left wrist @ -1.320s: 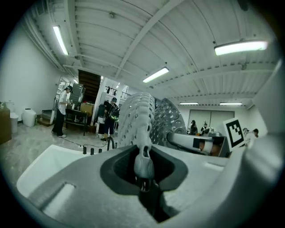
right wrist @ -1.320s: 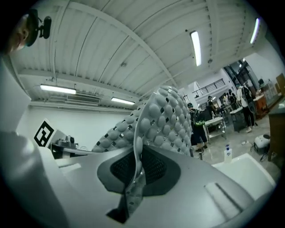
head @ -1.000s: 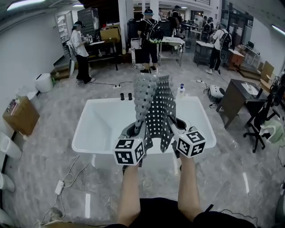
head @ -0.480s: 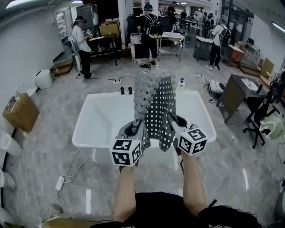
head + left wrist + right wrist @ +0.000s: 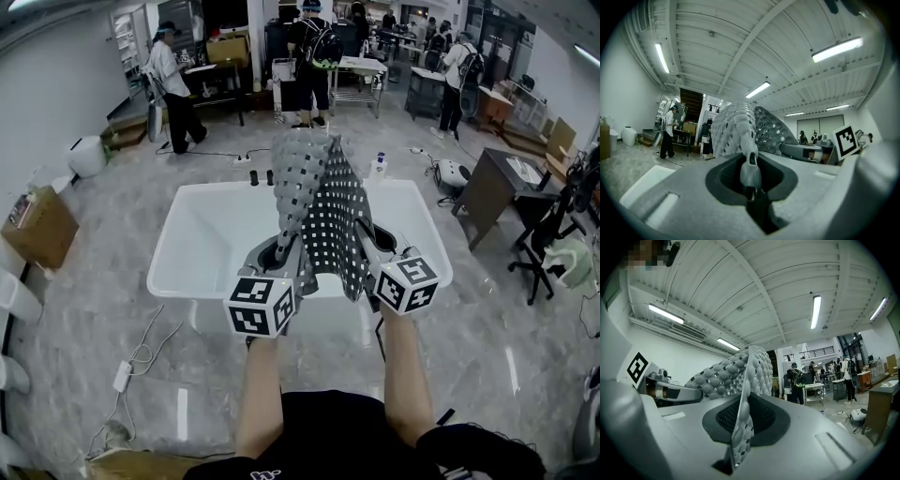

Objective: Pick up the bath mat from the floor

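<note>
Gleaming softly as grey, pebbled, perforated rubbery plastic: bath mat [image 5: 319, 202] (bumps catching the light) above the left gripper [image 5: 289, 251]. Showing matt, smooth grey plastic on that gripper's body. Shining glossy white ahead: tub [image 5: 202, 244]. Reflecting lamps below: polished stone-look floor [image 5: 94, 319].

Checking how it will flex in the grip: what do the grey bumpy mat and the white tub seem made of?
Grey perforated bath mat: likely soft rubber or PVC, matte; it folds and curls, with moulded bumps and holes. White rectangular tub: probably glossy acrylic or plastic; smooth, rigid-looking, rounded walls.
</note>
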